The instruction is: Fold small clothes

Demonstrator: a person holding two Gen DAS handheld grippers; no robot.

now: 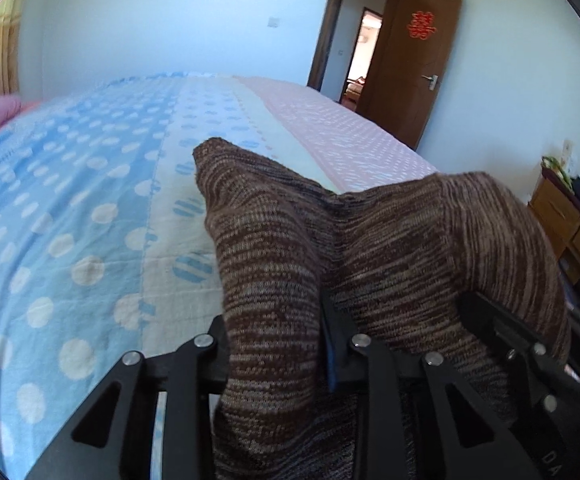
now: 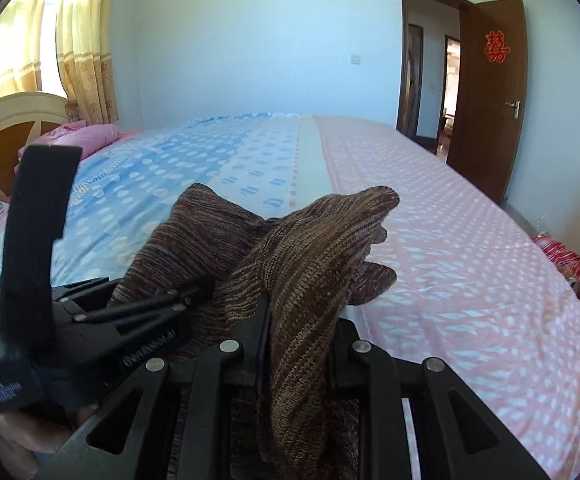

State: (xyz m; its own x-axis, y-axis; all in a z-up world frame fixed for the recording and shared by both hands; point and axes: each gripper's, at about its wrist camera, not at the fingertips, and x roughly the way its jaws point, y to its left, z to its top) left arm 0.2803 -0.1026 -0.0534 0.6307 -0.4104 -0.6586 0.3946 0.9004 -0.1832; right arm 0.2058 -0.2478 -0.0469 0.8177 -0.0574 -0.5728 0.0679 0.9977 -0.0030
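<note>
1. Brown knit fills the lower centre of the left wrist view: a small garment point(image 1: 290, 248) of marled brown and tan yarn rises in two peaks above the bed point(image 1: 70, 208). The left gripper point(image 1: 278, 344) is clamped on a fold of this knit at the bottom centre of the frame, its black jaws pressed against the cloth on either side. At the lower right, the black frame of the right gripper point(image 1: 501, 332) sits against the second peak of the garment; from here its jaws are hidden by the cloth. The bedspread runs blue with white dots on the left and pink on the right. A brown door point(image 1: 421, 64) stands open at the upper right, and a wooden cabinet point(image 1: 565, 220) sits at the right edge.

2. In the right wrist view the same garment point(image 2: 309, 264) drapes over the right gripper point(image 2: 297, 352) at the bottom centre, whose black jaws pinch a fold of the knit between them. At the lower left, the left gripper point(image 2: 162, 300) holds the other end of the garment, with part of a hand point(image 2: 22, 440) below it. Yellow curtains point(image 2: 74, 44) hang at the upper left, beside a pink pillow point(image 2: 86, 136) at the head of the bed point(image 2: 469, 260).
</note>
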